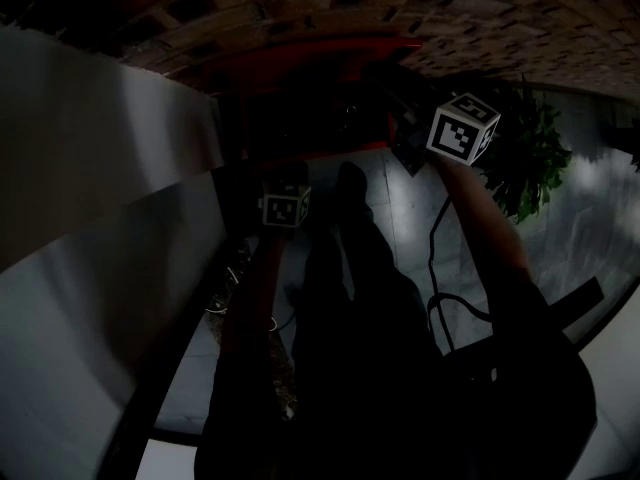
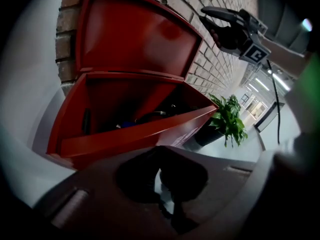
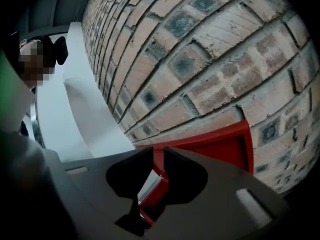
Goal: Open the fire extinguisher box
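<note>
The red fire extinguisher box (image 2: 125, 140) stands against the brick wall with its lid (image 2: 135, 39) swung up and back. Dark items (image 2: 152, 116) lie inside, too dim to make out. My right gripper (image 2: 212, 21) is up at the lid's top right corner. In the right gripper view the lid's thin red edge (image 3: 220, 139) runs between the narrow jaws of the right gripper (image 3: 157, 156), which are shut on it. My left gripper (image 2: 160, 151) hangs low in front of the box, shut and holding nothing. The head view is very dark; both marker cubes show.
A brick wall (image 3: 200, 49) backs the box. A potted green plant (image 2: 227, 119) stands on the floor right of it. A pale slanted panel (image 1: 90, 158) rises on the left. A black cable (image 1: 435, 238) trails from the right gripper along my arm.
</note>
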Available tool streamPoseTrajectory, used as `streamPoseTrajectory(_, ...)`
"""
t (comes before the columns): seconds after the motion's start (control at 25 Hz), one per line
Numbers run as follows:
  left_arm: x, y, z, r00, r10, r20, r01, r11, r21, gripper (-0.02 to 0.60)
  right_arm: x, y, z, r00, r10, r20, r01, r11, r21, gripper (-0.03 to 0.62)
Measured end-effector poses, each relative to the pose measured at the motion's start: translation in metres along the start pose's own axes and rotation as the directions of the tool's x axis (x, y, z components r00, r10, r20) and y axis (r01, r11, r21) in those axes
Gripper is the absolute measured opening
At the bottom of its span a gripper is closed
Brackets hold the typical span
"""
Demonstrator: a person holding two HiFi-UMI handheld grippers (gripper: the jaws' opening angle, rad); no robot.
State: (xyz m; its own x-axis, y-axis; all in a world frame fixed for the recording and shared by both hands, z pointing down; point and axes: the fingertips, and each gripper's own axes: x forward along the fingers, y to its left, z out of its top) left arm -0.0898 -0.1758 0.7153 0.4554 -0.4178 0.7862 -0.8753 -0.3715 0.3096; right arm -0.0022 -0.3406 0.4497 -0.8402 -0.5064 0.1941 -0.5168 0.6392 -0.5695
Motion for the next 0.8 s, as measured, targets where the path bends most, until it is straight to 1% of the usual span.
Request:
streamPoseTrajectory(0.04,0.001,-0.001,0.000,1.000,-0.015,0.003,0.015,1.000,-0.006,0.000,0.001,0.003,-0.001,1.000,0.009,-0.004,-0.009,1.000,-0.001,0.034)
streamPoseTrajectory(0.08,0.001,-0.002,0.000,1.000,-0.027,0.004,0.027,1.000,-0.016,0.000,0.000,0.005,-0.002,1.000,0.018,-0.004,-0.018,1.000,0.003,0.009)
streamPoseTrajectory(0.12,0.001,-0.003,-0.001,0.999,-0.037,0.004,0.037,0.999,-0.024,0.000,-0.001,0.007,-0.003,1.000,0.026,-0.002,-0.025,1.000,0.009,0.002)
streamPoseTrajectory(0.28,0.002,-0.004,-0.004,0.998,-0.062,0.002,0.062,0.998,-0.030,0.000,-0.008,0.011,-0.012,0.999,0.031,-0.019,-0.031,0.999,0.030,0.002)
streamPoseTrajectory(0.52,0.001,-0.003,-0.004,0.998,-0.068,-0.005,0.067,0.996,-0.059,0.000,-0.022,0.029,0.000,0.996,0.088,-0.016,-0.088,0.996,-0.023,0.002)
streamPoseTrajectory(0.68,0.001,-0.005,-0.001,0.995,-0.100,0.006,0.099,0.987,-0.124,0.000,-0.033,0.043,-0.003,0.990,0.131,-0.044,-0.132,0.991,-0.035,0.002)
streamPoseTrajectory(0.8,0.002,-0.007,-0.002,0.993,-0.114,0.004,0.114,0.981,-0.155,0.000,-0.039,0.050,-0.012,0.986,0.135,-0.102,-0.143,0.987,-0.076,0.002)
